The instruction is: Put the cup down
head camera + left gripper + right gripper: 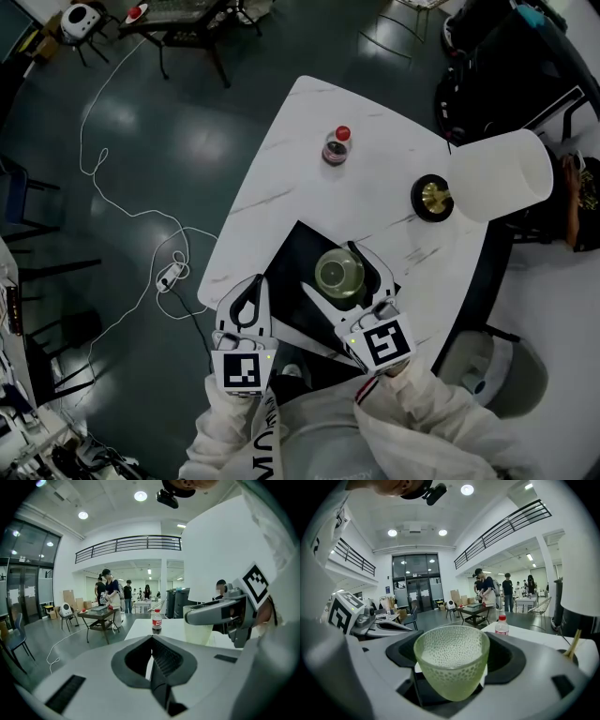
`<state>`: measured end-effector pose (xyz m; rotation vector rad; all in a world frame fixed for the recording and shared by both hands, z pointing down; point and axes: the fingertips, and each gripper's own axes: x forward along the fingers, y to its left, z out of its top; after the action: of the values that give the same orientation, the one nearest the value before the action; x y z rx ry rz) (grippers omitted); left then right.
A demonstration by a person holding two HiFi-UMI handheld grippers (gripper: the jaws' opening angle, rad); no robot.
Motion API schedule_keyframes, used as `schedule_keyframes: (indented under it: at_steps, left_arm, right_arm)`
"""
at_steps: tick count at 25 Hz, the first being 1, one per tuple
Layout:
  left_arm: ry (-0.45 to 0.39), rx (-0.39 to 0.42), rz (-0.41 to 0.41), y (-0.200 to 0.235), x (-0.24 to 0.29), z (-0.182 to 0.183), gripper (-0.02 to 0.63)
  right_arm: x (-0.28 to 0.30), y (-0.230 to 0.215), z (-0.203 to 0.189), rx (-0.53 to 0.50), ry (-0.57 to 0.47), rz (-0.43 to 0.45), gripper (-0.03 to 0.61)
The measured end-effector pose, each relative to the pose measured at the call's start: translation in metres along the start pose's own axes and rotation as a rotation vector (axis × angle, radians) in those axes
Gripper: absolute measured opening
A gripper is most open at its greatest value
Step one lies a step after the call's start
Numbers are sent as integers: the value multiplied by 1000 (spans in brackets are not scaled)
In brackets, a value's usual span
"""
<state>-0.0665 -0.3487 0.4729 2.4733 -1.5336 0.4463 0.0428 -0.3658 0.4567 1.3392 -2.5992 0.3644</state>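
A pale green dimpled glass cup sits upright between the jaws of my right gripper, which is shut on it, one jaw on each side. In the right gripper view the cup fills the gap between the jaws. It is over a black mat at the near edge of the white marble table; I cannot tell whether it touches the mat. My left gripper is to the left of the cup, at the table's edge. Its jaws are shut with nothing held.
A small red-capped bottle stands at the middle of the table. At the right is a lamp with a white shade and a dark round base. A white cable lies on the floor at the left. People stand by a far table.
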Motion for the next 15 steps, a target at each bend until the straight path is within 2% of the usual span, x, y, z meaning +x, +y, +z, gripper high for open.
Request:
schedule_keyframes:
  at_steps: [15]
  left_arm:
    - [9,-32,53,13,17,-24,11]
  right_arm:
    - [30,8,-22,4,-13,47,402]
